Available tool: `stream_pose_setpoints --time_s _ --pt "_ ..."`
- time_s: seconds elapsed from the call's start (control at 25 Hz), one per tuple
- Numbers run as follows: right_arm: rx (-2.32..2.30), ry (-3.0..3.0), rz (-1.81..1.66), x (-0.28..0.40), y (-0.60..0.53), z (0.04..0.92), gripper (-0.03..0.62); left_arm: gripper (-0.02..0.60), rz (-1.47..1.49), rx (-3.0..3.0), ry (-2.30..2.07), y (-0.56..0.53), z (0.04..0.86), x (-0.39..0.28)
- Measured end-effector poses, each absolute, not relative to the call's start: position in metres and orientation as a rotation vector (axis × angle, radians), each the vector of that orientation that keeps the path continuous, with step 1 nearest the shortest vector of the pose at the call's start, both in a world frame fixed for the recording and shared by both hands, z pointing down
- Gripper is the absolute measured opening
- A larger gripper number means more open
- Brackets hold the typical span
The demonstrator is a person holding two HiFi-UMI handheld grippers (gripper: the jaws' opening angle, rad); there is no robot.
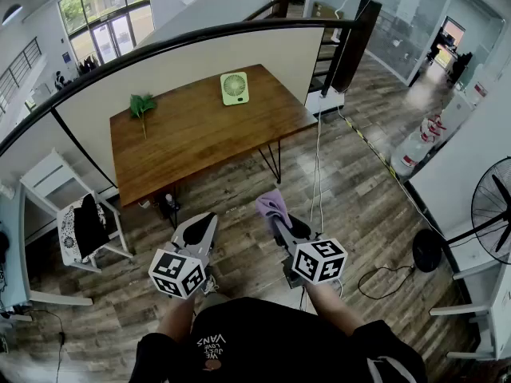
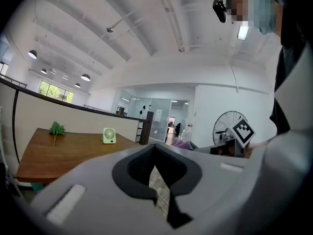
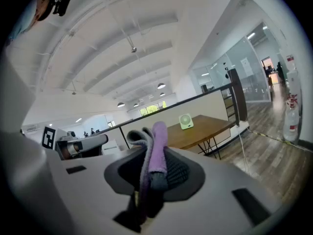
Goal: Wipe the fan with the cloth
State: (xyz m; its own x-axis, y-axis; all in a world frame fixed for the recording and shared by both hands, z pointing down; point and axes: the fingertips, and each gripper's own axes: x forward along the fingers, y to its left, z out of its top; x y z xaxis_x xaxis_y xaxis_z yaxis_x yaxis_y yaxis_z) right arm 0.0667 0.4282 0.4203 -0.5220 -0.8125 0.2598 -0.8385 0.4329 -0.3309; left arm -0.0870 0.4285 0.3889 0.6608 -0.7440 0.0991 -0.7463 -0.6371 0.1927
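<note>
A small pale-green fan (image 1: 235, 88) stands upright at the far edge of a wooden table (image 1: 200, 134), well ahead of both grippers. My right gripper (image 1: 275, 214) is shut on a folded purple and grey cloth (image 1: 272, 204), which sticks up from between its jaws. In the right gripper view the cloth (image 3: 155, 151) fills the jaw gap, with the fan (image 3: 185, 122) small beyond it. My left gripper (image 1: 201, 223) is shut and holds nothing. The left gripper view shows its closed jaws and the fan (image 2: 109, 135) far off on the table (image 2: 58, 153). Both grippers hang over the wood floor, short of the table.
A green plant sprig (image 1: 142, 104) lies at the table's left end. A white chair (image 1: 60, 214) stands to the left and a large floor fan (image 1: 493, 206) to the right. A cable (image 1: 319, 158) runs across the floor beside the table. A half wall with a black railing (image 1: 200, 38) backs the table.
</note>
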Motion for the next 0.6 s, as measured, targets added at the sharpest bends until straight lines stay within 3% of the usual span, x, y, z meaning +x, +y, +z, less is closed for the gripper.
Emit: stream_pose_setpoints --time_s 0.6 --pt "1.465 -2.665 0.709 0.052 0.395 0.424 0.097 0.020 -0.049 2.647 -1.207 0.400 0.402 -0.092"
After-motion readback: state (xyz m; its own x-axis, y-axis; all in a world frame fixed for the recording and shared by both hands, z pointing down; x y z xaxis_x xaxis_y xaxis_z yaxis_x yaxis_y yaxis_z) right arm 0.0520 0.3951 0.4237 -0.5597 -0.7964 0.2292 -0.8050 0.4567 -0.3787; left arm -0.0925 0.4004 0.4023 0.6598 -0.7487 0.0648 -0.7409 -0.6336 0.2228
